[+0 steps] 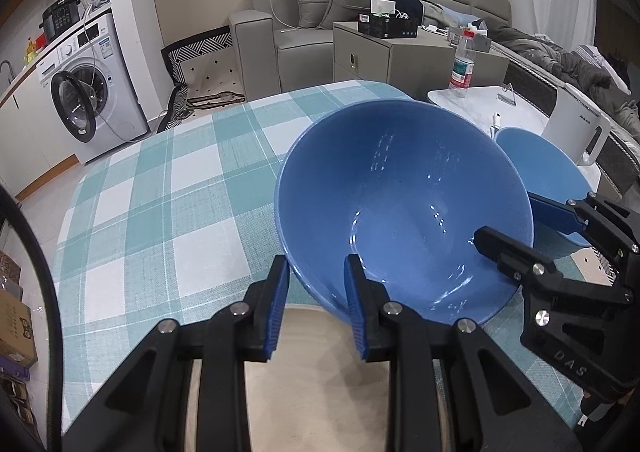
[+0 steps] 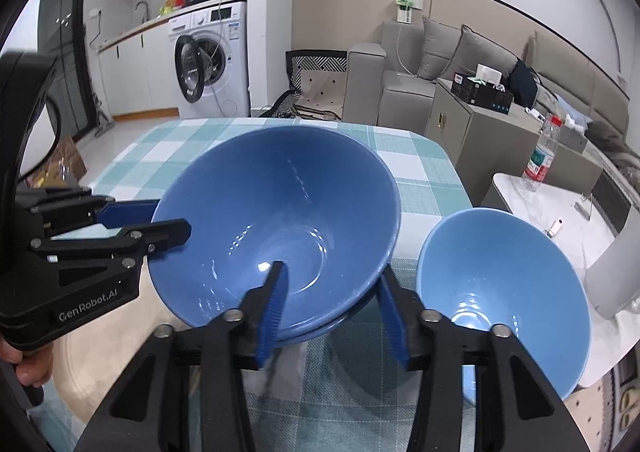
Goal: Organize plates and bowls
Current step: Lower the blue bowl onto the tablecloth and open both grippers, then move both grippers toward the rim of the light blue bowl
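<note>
A large dark-blue bowl (image 1: 404,204) (image 2: 276,220) sits on the checked tablecloth (image 1: 168,196), seemingly nested on another dish whose rim shows under it (image 2: 320,328). My left gripper (image 1: 316,272) straddles its near rim, one finger inside and one outside, with a gap at the pads. My right gripper (image 2: 332,280) straddles the opposite rim the same way; it also shows in the left wrist view (image 1: 532,224). A smaller light-blue bowl (image 2: 504,292) (image 1: 548,172) stands just right of the big one, free of both grippers.
A beige plate or mat (image 2: 100,332) lies under the bowl's left side. Beyond the table stand a white marble side table (image 2: 560,212) with a water bottle (image 2: 542,156), a grey cabinet (image 1: 380,52), a sofa and a washing machine (image 1: 88,92).
</note>
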`<action>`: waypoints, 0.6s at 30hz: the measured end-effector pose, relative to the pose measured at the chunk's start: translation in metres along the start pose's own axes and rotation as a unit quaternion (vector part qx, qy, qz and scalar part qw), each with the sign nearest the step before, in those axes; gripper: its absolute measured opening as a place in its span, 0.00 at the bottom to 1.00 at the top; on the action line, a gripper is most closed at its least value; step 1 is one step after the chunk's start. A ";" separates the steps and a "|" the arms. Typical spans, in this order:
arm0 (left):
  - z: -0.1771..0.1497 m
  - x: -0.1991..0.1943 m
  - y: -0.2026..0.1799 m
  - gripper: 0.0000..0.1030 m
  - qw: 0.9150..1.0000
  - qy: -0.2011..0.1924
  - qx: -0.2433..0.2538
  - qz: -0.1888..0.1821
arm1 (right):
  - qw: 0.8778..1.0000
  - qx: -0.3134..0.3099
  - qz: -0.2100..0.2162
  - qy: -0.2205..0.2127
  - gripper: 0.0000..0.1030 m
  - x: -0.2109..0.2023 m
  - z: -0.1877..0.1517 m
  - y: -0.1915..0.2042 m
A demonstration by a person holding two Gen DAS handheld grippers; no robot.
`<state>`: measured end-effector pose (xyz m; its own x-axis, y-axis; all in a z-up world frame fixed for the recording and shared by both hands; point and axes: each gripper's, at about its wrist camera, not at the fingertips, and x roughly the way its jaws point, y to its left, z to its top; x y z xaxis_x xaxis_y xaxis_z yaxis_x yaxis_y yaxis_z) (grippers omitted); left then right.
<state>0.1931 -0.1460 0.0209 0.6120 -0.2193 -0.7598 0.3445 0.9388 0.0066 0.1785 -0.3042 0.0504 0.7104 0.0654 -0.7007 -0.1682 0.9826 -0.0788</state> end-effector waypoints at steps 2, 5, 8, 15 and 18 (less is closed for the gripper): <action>0.000 0.001 0.000 0.26 1.000 0.002 0.000 0.000 | 1.000 0.001 0.003 0.001 0.49 0.000 0.000 -0.001; 0.000 0.000 0.001 0.28 1.000 0.002 -0.006 -0.005 | 1.000 0.007 0.018 0.003 0.56 0.000 -0.001 -0.004; -0.001 -0.003 0.003 0.29 1.000 -0.003 -0.015 -0.014 | 1.000 0.005 0.026 0.000 0.71 -0.002 -0.001 -0.004; -0.002 -0.014 0.007 0.54 0.999 -0.011 -0.026 -0.027 | 0.999 -0.010 0.034 -0.012 0.84 -0.009 -0.002 0.004; -0.002 -0.018 0.009 0.58 0.999 -0.013 -0.028 -0.024 | 0.999 -0.008 0.032 -0.019 0.96 -0.013 -0.001 0.003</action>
<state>0.1834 -0.1328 0.0332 0.6144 -0.2714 -0.7408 0.3340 0.9402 -0.0675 0.1679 -0.3027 0.0585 0.7228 0.1339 -0.6780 -0.2236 0.9736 -0.0462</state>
